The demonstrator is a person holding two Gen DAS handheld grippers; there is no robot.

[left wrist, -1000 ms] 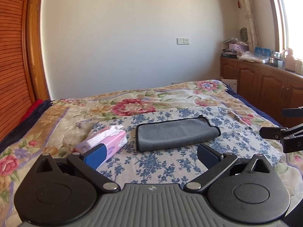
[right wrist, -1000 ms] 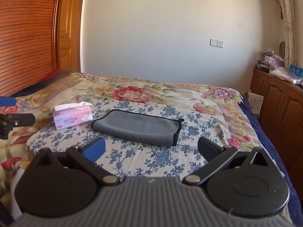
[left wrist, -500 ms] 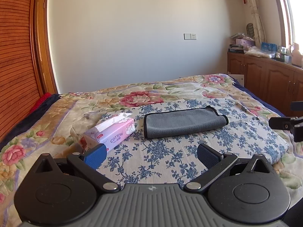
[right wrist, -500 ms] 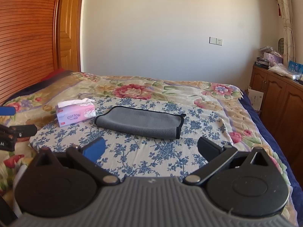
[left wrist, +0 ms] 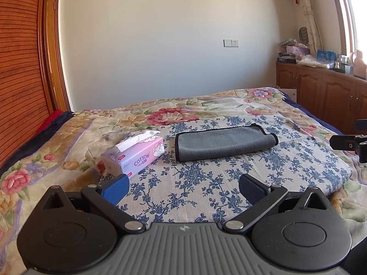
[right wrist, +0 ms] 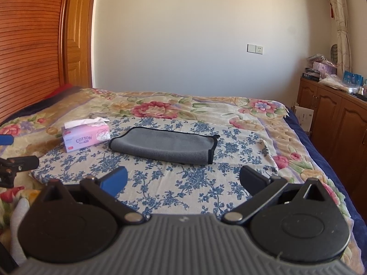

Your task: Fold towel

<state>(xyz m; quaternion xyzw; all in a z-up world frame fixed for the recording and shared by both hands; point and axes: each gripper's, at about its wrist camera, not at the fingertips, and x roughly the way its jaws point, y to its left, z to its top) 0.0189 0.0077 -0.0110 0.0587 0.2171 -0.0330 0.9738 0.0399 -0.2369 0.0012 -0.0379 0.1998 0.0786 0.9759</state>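
A grey towel (left wrist: 224, 142) with a black hem lies folded into a long strip on a blue-flowered cloth (left wrist: 206, 183) on the bed; it also shows in the right wrist view (right wrist: 164, 147). My left gripper (left wrist: 183, 189) is open and empty, held back from the towel, near the cloth's front edge. My right gripper (right wrist: 182, 181) is open and empty, also well short of the towel. Each gripper's tip shows at the other view's edge.
A pink tissue pack (left wrist: 135, 154) lies left of the towel, also in the right wrist view (right wrist: 86, 137). The floral bedspread (right wrist: 160, 107) lies under the cloth. Wooden cabinets (right wrist: 332, 114) stand at the right, a slatted wooden wardrobe (right wrist: 29, 45) at the left.
Both grippers have drawn back and risen from the towel, which looks smaller and farther. The left view has swung slightly left. The towel has not moved.
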